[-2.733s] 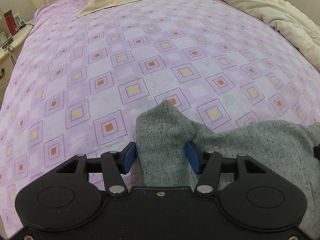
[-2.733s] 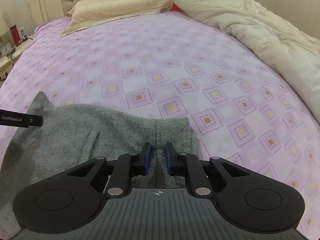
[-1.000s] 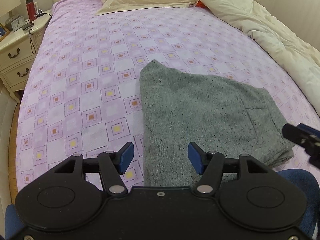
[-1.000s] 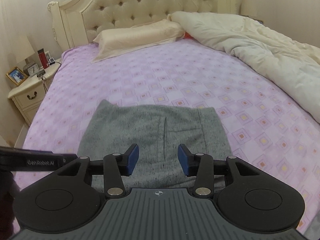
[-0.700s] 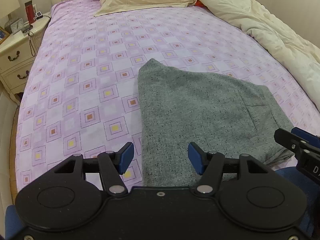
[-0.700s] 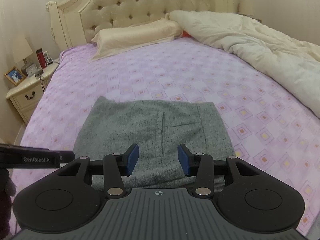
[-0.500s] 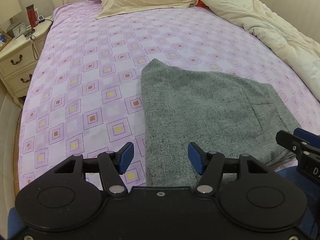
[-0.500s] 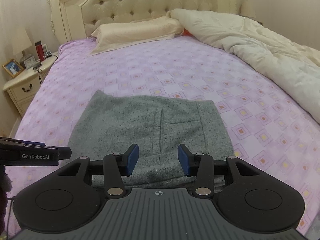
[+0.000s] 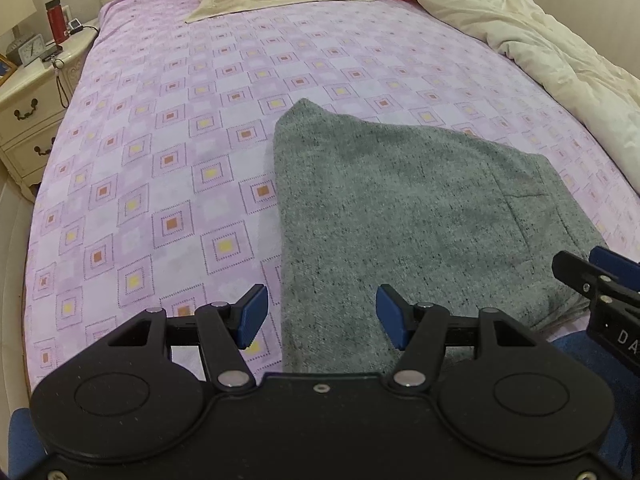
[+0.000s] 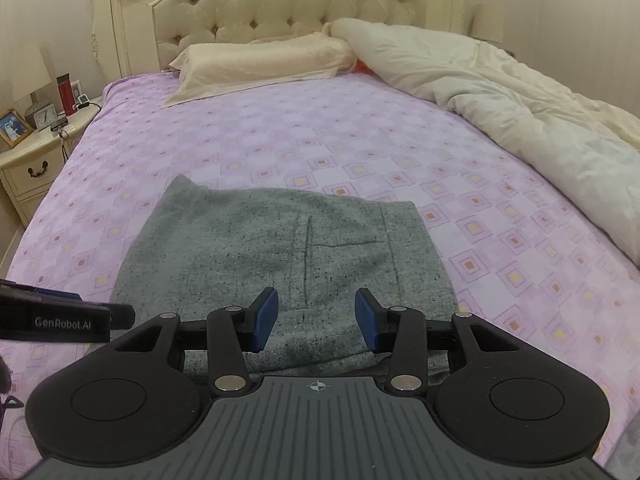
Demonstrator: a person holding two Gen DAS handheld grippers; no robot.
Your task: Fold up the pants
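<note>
A home bedroom. Ahead of the claw lies a bed with a lilac patterned sheet [image 10: 280, 148], a tufted cream headboard [image 10: 280, 4], a pillow [image 10: 264, 60] and a rumpled duvet [image 10: 520, 112]. Off to its left stands a nightstand [image 10: 36, 160] bearing a lamp, clock and framed photo

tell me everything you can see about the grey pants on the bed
The grey pants are a speckled, woolly-looking knit, folded into a compact, roughly rectangular stack with layered edges showing at the near side. A stitched pocket seam and a waistband-like strip mark the top layer. They lie flat on the purple patterned bedsheet, near the foot of the bed, one far corner slightly peaked. Neither open gripper touches them, so far as these views show.
</note>
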